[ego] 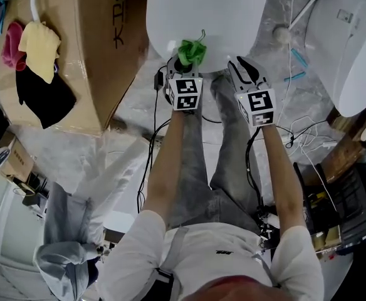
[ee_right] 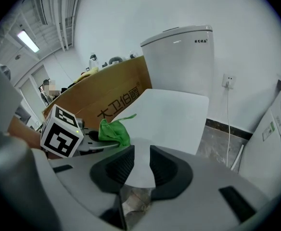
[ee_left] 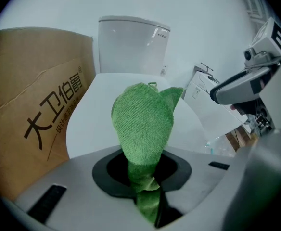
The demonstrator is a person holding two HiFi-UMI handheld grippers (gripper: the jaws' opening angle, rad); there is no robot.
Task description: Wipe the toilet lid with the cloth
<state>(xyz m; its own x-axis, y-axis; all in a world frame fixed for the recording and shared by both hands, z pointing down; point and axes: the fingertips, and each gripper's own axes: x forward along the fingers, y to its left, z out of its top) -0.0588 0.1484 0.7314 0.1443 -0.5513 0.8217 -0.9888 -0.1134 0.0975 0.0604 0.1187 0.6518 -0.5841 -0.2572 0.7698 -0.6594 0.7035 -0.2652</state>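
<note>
Here, the green cloth [ee_left: 143, 124] is pinched between the jaws of the left gripper [ee_left: 147, 179], and its bunched free end stands out past the jaw tips. It is held over the near edge of the closed white toilet lid [ego: 202, 14]; whether the lid is touched by it cannot be told. The right gripper [ee_right: 140, 170] is held just beside the left one at the same near edge. Its jaws are parted by a narrow gap, nothing is gripped between them, and the lid's edge is seen through the gap. Behind the lid, the white cistern [ee_right: 184, 57] is set against the wall. A brown cardboard box [ego: 101, 49] is stood to the left of the toilet, and yellow, pink and black rags [ego: 37, 50] are piled at its far side. Loose cables [ego: 299, 140] are strewn over the grey floor [ego: 277, 80] to the right, near a second white fixture [ego: 349, 42].
</note>
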